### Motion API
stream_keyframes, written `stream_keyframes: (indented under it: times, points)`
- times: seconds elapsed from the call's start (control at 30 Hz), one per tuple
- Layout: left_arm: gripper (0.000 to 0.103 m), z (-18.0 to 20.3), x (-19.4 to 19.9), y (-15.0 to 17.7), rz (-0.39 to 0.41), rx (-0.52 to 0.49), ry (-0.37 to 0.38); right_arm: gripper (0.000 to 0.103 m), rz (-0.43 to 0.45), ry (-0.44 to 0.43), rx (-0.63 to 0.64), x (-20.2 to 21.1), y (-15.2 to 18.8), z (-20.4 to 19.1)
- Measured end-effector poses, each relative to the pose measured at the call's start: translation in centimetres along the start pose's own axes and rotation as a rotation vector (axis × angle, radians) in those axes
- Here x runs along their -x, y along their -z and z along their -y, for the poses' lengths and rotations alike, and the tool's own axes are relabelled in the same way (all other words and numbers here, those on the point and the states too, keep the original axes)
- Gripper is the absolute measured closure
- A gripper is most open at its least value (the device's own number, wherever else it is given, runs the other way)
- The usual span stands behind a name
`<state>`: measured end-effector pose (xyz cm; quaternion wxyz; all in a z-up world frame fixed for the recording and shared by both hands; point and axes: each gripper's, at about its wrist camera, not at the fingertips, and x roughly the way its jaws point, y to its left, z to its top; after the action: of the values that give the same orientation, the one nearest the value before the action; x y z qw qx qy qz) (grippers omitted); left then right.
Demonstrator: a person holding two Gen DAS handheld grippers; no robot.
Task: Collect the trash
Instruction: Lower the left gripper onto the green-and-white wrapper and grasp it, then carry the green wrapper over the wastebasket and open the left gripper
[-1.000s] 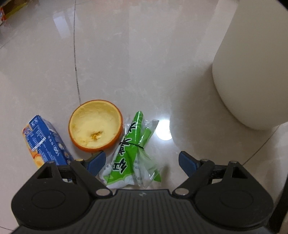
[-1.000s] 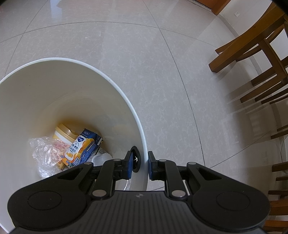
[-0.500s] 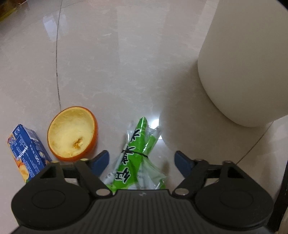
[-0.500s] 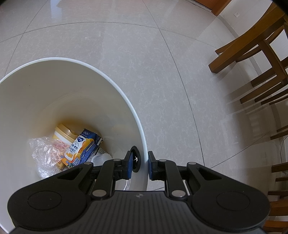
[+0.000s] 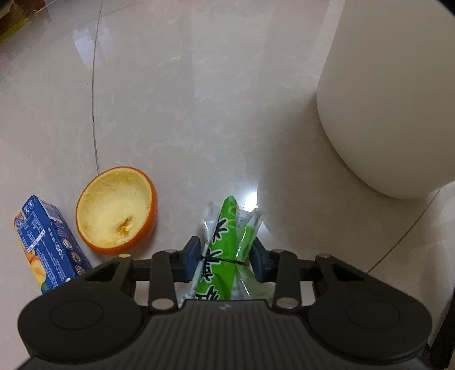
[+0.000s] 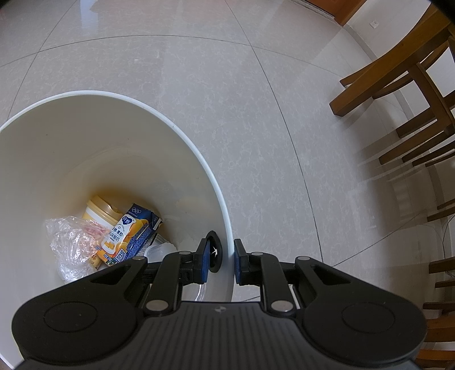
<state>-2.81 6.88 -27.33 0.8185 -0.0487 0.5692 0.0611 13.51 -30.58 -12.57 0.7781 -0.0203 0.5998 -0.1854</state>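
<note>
A green snack wrapper (image 5: 227, 219) in clear plastic lies on the tiled floor. The jaws of my left gripper (image 5: 226, 260) are closing on it, and both blue pads press its sides. To its left lie a hollowed orange peel half (image 5: 116, 210) and a blue juice carton (image 5: 45, 247). The white trash bin (image 5: 392, 99) stands at the right. My right gripper (image 6: 220, 261) is shut on the bin's wall (image 6: 224, 199), one pad inside and one outside. Inside the bin lie a carton (image 6: 133, 230), a yellow cup (image 6: 99, 210) and a crumpled plastic bag (image 6: 71, 239).
Wooden chair legs (image 6: 403, 79) stand on the floor to the right of the bin. A cardboard box edge (image 5: 14, 17) shows at the far top left. Pale glossy tiles (image 5: 199, 99) stretch beyond the trash.
My left gripper's jaws have come together from wide apart onto the green wrapper. The left view has shifted slightly, with peel and carton now further left. The right gripper has not changed.
</note>
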Motion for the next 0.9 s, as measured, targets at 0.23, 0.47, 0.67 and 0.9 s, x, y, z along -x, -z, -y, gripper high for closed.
stream_keyframes:
  times: [0.23, 0.47, 0.67, 0.9]
  points:
    - [0.068, -1.1, 2.5, -0.5, -0.006, -0.013, 0.023, 0.082, 0.002, 0.005, 0.006, 0.0, 0.0, -0.1]
    - [0.068, -1.9, 7.4, -1.4, -0.042, -0.093, 0.044, 0.082, 0.006, 0.003, 0.01, 0.0, 0.1, -0.1]
    - [0.068, 1.2, 11.5, -5.0, -0.064, -0.174, 0.072, 0.082, 0.001, -0.01, 0.008, 0.0, 0.1, 0.3]
    - [0.068, 4.0, 17.7, -9.8, -0.005, -0.276, 0.106, 0.084, -0.012, -0.053, -0.033, -0.2, -0.2, 1.1]
